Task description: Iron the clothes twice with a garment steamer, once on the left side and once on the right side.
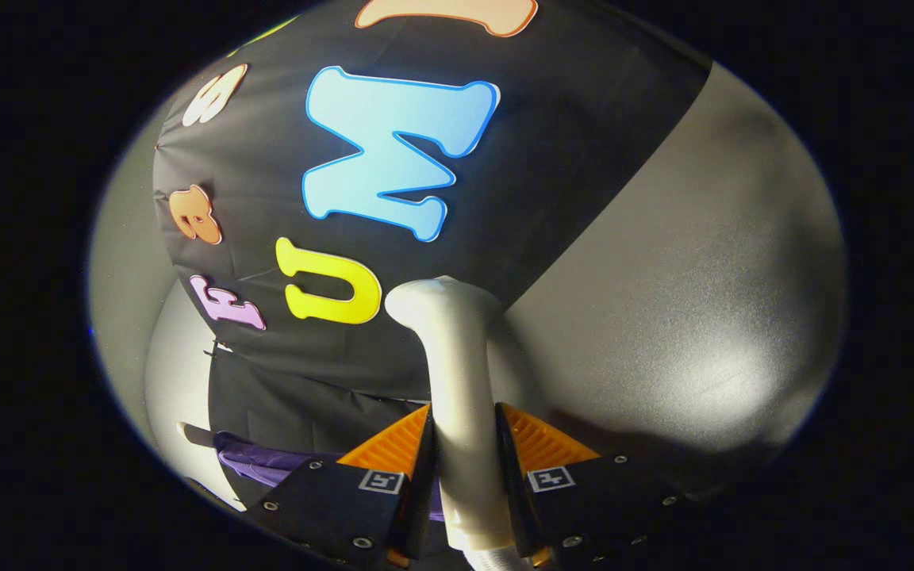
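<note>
Both fingers (393,452) of the gripper (463,444) are pressed on the steamer (457,381), judged stiff, smooth and slippery, best held mid-handle, purple clothes (255,464) beyond.

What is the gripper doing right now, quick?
Gripper: closed on the garment steamer, with both jaws pressing its white handle from either side.

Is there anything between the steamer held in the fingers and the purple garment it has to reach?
Nothing visible. The gripper is shut on the steamer handle; the purple garment lies low beside one finger, in front of the black cloth wall.
</note>
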Demonstrator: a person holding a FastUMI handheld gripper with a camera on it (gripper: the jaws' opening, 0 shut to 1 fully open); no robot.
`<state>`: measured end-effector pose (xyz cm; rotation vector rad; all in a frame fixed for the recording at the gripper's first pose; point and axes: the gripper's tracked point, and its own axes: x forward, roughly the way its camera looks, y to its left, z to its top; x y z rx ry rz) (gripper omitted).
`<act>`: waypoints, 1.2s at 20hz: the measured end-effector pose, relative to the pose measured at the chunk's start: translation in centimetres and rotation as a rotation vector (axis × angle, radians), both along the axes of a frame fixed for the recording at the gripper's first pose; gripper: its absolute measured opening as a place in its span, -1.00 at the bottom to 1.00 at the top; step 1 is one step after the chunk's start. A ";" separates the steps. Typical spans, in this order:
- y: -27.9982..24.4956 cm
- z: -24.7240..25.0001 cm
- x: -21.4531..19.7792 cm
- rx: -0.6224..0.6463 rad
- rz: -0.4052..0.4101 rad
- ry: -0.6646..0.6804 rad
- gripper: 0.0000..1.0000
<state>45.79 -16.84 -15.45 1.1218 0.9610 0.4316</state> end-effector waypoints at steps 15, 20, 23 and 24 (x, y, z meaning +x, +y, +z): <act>-2.2 6.5 -4.3 -0.102 -0.116 -0.152 -0.42; -0.5 12.7 -10.6 -0.106 -0.164 -0.279 -0.42; 1.4 13.6 -15.6 -0.183 -0.166 -0.325 -0.42; 2.2 13.7 -17.2 -0.215 -0.167 -0.341 -0.42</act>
